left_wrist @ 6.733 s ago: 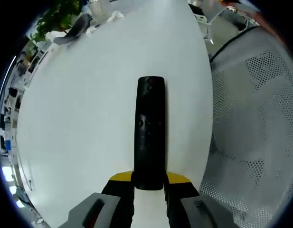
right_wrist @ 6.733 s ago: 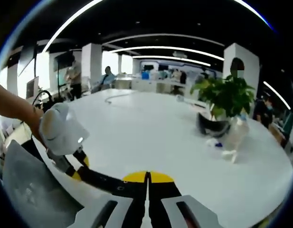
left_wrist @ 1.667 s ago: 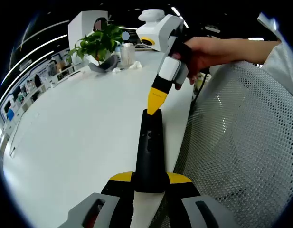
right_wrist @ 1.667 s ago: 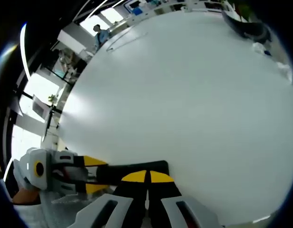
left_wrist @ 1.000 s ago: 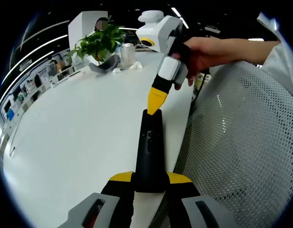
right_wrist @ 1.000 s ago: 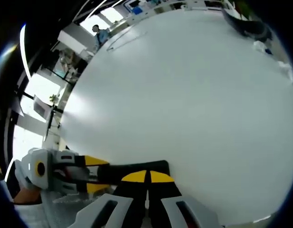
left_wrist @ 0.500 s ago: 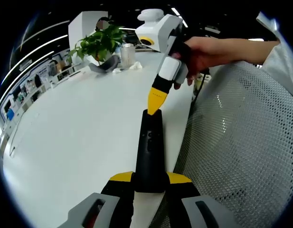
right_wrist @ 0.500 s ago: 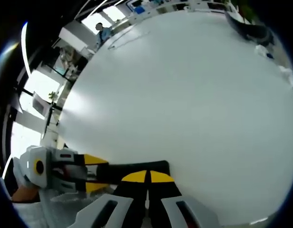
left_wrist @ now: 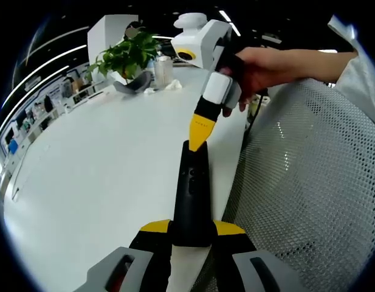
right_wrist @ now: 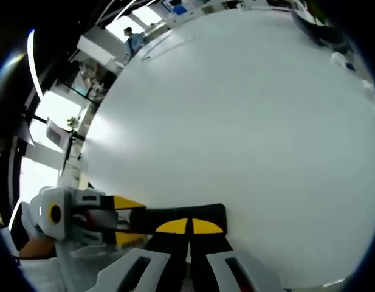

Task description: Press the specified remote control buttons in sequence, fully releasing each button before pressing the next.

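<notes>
1. Both views are bright and evenly lit. Long ceiling light strips (left_wrist: 47, 45) arc above the left gripper view's jaws, bent into curves by the fisheye lens.
2. In the right gripper view, strong daylight enters through windows (right_wrist: 44, 115) up and to the left of the jaws. It throws a washed-out glare patch onto the white table (right_wrist: 236, 121) ahead of them.
3. Shadows on the table are faint and soft-edged.
4. The centre of each view is sharp. Toward the edges, straight lines bow and detail smears.
5. The potted plant (left_wrist: 127, 52), far ahead and left of the left gripper view's jaws, looks slightly soft.
</notes>
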`<state>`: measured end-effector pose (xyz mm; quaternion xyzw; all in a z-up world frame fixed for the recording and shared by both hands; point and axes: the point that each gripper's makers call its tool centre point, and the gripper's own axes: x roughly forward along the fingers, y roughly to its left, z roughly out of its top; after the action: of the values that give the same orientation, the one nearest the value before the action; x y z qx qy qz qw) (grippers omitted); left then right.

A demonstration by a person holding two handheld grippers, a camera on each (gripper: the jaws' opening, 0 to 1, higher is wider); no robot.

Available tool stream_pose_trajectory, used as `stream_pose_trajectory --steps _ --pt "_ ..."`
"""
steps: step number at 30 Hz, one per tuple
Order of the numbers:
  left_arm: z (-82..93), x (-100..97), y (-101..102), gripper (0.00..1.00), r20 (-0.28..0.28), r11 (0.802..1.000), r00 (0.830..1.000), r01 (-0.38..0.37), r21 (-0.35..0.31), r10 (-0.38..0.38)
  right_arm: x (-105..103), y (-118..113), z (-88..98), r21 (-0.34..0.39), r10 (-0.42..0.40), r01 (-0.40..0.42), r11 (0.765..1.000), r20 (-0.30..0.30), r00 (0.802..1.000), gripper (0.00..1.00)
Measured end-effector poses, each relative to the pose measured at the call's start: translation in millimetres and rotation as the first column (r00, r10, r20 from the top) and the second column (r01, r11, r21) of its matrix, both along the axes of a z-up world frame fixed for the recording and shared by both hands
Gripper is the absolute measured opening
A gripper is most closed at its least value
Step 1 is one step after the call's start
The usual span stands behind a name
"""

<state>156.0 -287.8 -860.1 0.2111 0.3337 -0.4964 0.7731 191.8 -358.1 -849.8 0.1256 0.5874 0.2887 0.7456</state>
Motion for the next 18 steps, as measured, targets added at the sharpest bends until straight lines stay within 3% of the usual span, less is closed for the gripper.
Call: stream_pose_trajectory --steps 11,18 --pt "0.2 0.3 0.1 0.24 0.003 1.000 1.000 0.006 -0.005 -0.006 0.8 -0.7 -0.2 -0.006 0.015 -0.014 1.000 0.039 0.999 0.00" --pt "0.1 -0.2 0.4 0.24 0.005 1.000 1.000 0.019 -0.002 -0.019 0.6 -0.7 -0.3 -0.004 -0.029 0.029 1.000 0.031 0.999 0.00"
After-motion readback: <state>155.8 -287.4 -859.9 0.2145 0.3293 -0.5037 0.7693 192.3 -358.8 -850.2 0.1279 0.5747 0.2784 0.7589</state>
